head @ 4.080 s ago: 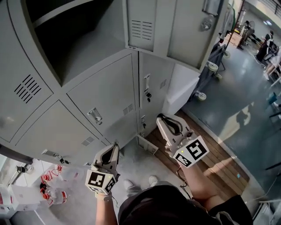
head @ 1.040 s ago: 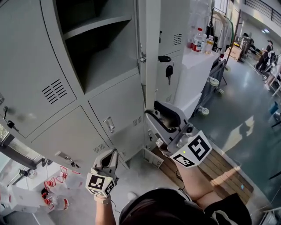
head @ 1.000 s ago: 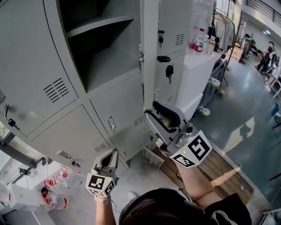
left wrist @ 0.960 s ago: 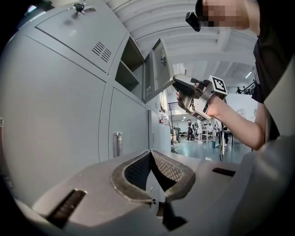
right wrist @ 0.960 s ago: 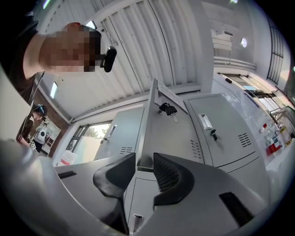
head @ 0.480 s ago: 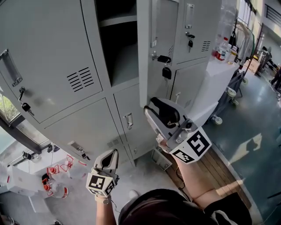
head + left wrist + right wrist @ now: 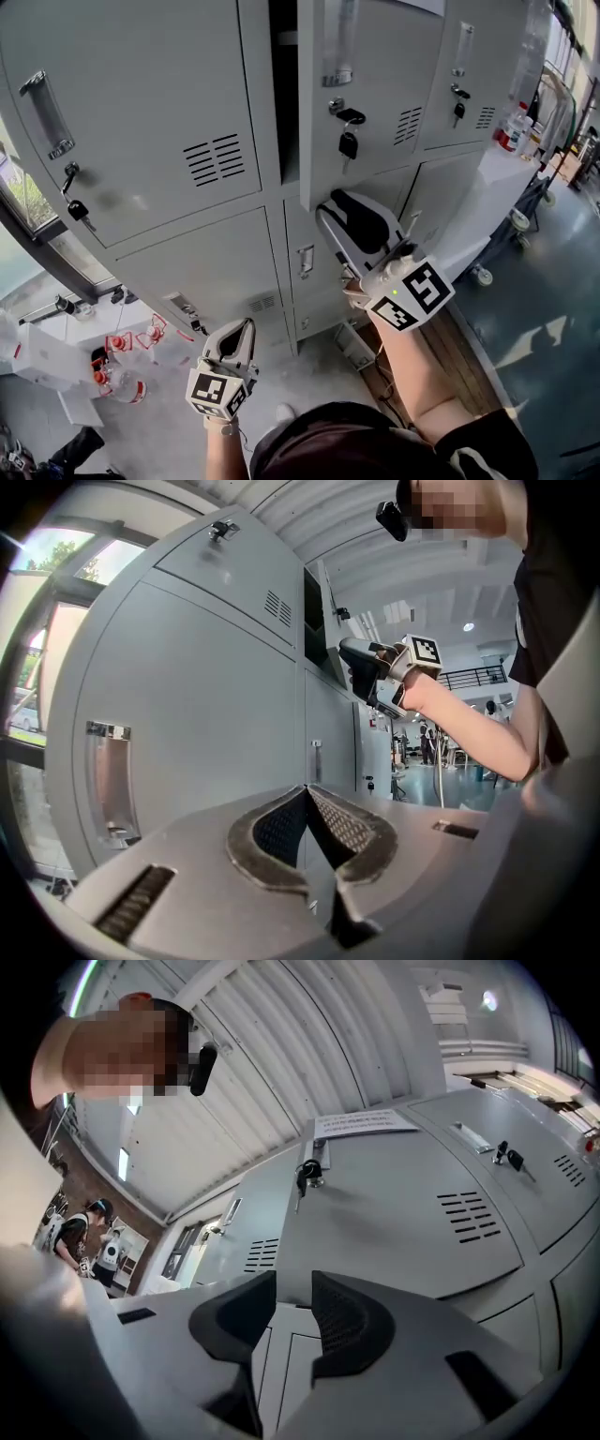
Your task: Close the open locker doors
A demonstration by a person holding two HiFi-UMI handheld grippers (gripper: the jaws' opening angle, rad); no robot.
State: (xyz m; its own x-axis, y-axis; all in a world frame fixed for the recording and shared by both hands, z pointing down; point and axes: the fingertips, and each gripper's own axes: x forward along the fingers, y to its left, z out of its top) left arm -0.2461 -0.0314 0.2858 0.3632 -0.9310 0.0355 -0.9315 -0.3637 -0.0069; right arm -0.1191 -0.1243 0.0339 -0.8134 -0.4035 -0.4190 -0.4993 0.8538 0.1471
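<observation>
The head view looks steeply down the lockers point(image 7: 159, 112). Both gripper views face them closely, sharing the open door point(image 7: 384, 75).

Lockers point(image 7: 141, 112) lt grey; marker cubes point(image 7: 410, 298) blk/wht squares.

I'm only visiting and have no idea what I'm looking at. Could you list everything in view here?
Lockers: one bank, grey, across the top of the head view.
Open locker door: one, grey, centre, ajar beside a dark gap.
Keys: three, dark, hanging from door locks.
White cabinet: one, right of the lockers.
Bottles: a few, count unclear, on the cabinet.
Wooden platform: one, brown, floor at right.
Red and clear items: several, lower left, too small to name.
Left gripper: one, grey, held low, jaws together, empty.
Right gripper: one, grey, by the open door's lower corner, jaws apart, nothing between them.
</observation>
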